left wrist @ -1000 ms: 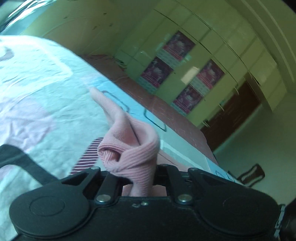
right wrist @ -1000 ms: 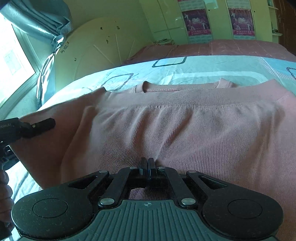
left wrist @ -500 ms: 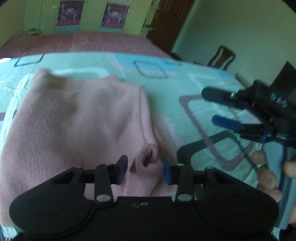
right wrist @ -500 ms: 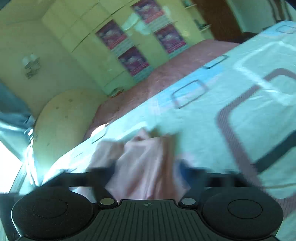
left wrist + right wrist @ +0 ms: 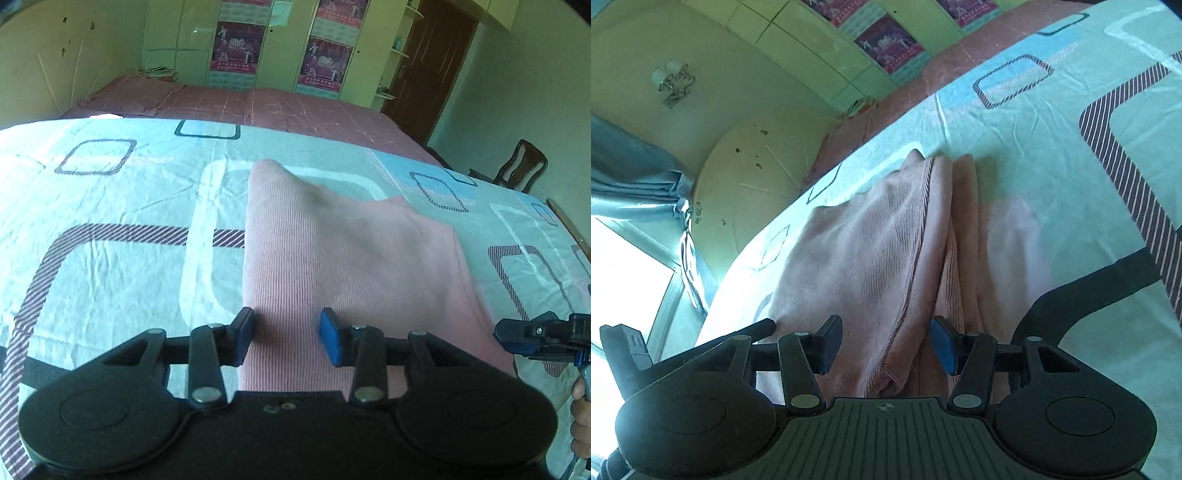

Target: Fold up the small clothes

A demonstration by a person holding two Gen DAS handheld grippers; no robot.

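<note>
A pink knit garment [image 5: 343, 258] lies folded on the patterned bed sheet [image 5: 110, 280]. My left gripper [image 5: 287, 341] is open just above the garment's near left edge, holding nothing. In the right wrist view the garment [image 5: 871, 254] shows stacked folded layers with its edges facing me. My right gripper [image 5: 886, 349] is open over the near end of those layers. The right gripper also shows at the right edge of the left wrist view [image 5: 532, 338], beside the garment's right side.
A maroon bedspread [image 5: 258, 107] covers the far part of the bed. Green wardrobes with posters [image 5: 240, 44] and a brown door [image 5: 436, 62] stand behind. A wooden chair [image 5: 517, 166] is at right. A curtain and window [image 5: 628, 229] are on the left.
Both grippers have let go of the pink garment and opened. The garment, lifted a second ago, now lies folded flat on the sheet. Both grippers sit back at its near edge.
</note>
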